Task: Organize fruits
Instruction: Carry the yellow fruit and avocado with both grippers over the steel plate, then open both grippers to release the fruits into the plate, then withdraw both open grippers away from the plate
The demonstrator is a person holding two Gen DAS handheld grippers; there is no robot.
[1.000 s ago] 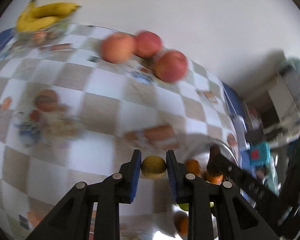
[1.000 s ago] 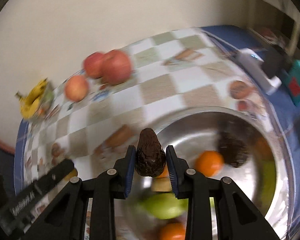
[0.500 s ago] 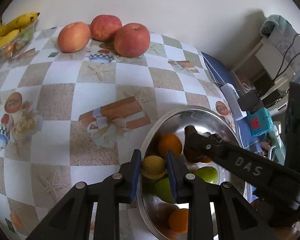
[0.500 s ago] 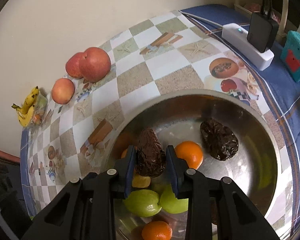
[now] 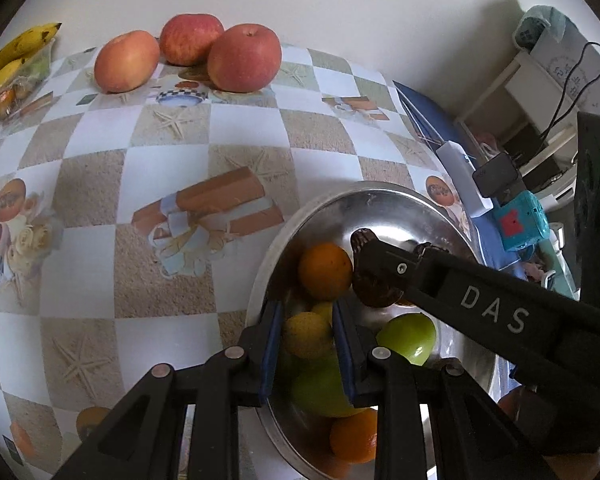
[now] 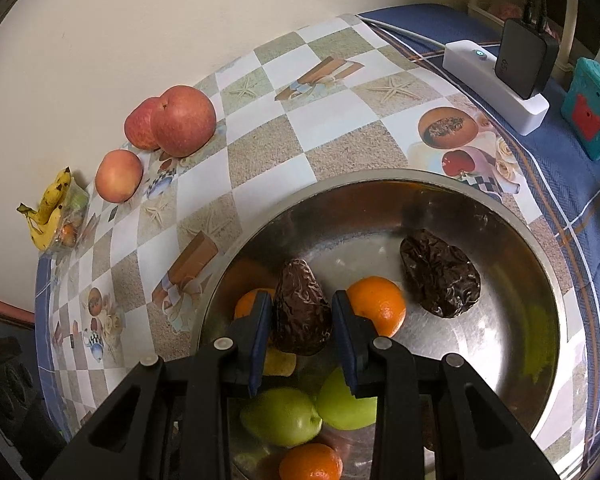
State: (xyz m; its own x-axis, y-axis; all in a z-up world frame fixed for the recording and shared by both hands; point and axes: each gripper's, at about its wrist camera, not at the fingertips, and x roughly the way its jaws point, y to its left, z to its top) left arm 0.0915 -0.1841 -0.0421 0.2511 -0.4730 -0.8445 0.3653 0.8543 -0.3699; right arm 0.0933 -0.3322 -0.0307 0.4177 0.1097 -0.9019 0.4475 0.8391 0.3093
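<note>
My left gripper (image 5: 305, 312) is shut on a small yellow fruit (image 5: 306, 334), held over the near rim of a steel bowl (image 5: 404, 200). My right gripper (image 6: 300, 302) is shut on a dark wrinkled avocado (image 6: 300, 308) above the same steel bowl (image 6: 512, 216). From the left wrist camera the right gripper's black arm crosses the bowl with the avocado (image 5: 370, 288) at its tip. In the bowl lie oranges (image 6: 378, 306), green fruits (image 6: 282, 416) and a second dark avocado (image 6: 440, 278).
Three red apples (image 5: 244, 58) sit near the wall at the back of the checkered tablecloth (image 5: 160, 160), and bananas (image 5: 12, 54) lie in the far left corner. A white power strip (image 6: 496, 86) and a teal device (image 6: 592, 110) rest on blue cloth to the right.
Both grippers moved in over the bowl and sank a little, each keeping its fruit. The left one came from above the tablecloth to the bowl's near rim.
</note>
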